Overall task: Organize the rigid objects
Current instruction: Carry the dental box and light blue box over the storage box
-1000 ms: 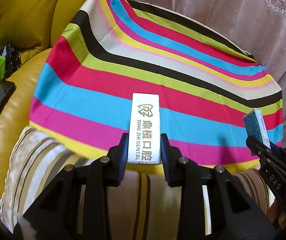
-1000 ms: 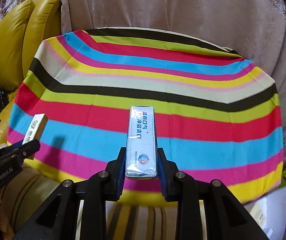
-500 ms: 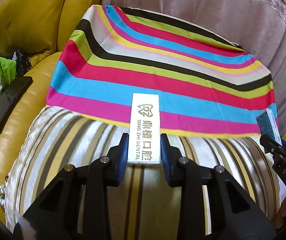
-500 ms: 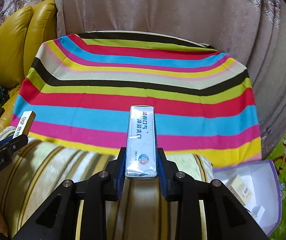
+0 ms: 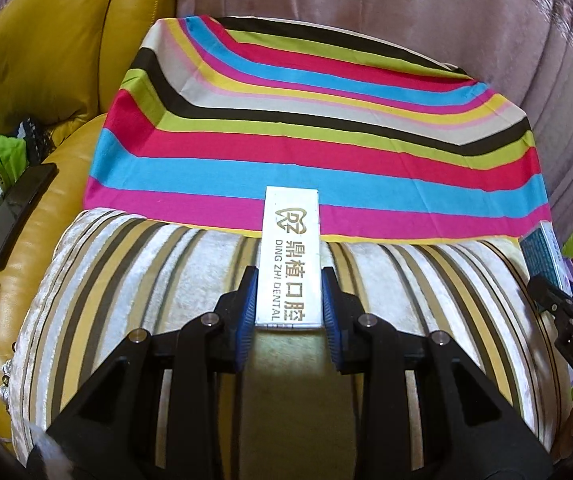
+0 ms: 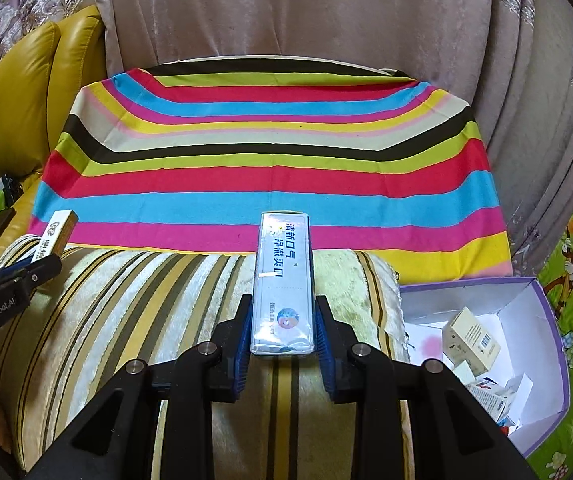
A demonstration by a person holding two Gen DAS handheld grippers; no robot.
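- Covering the yellow leather sofa (image 5: 26,60), a rainbow-striped cloth (image 5: 306,132) lies behind a beige striped velvet cushion (image 5: 126,280).
- Left gripper (image 5: 288,300) is clamped on a white dental box (image 5: 290,256) above the cushion.
- Right gripper (image 6: 282,328) is clamped on a pale, perhaps plastic-wrapped, toothpaste box (image 6: 282,280).

Both my grippers look the same build: left gripper (image 5: 288,300) and right gripper (image 6: 282,330) have matte black angular plastic arms with triangular cut-outs, and ribbed blue pads (image 5: 247,304) line the inner finger faces. Round silver screw heads (image 5: 208,319) sit at the linkage pivots, two per side. White lettering "GenRobot.AI" on the left body in the right wrist view; "DAS" on the right body in the left wrist view
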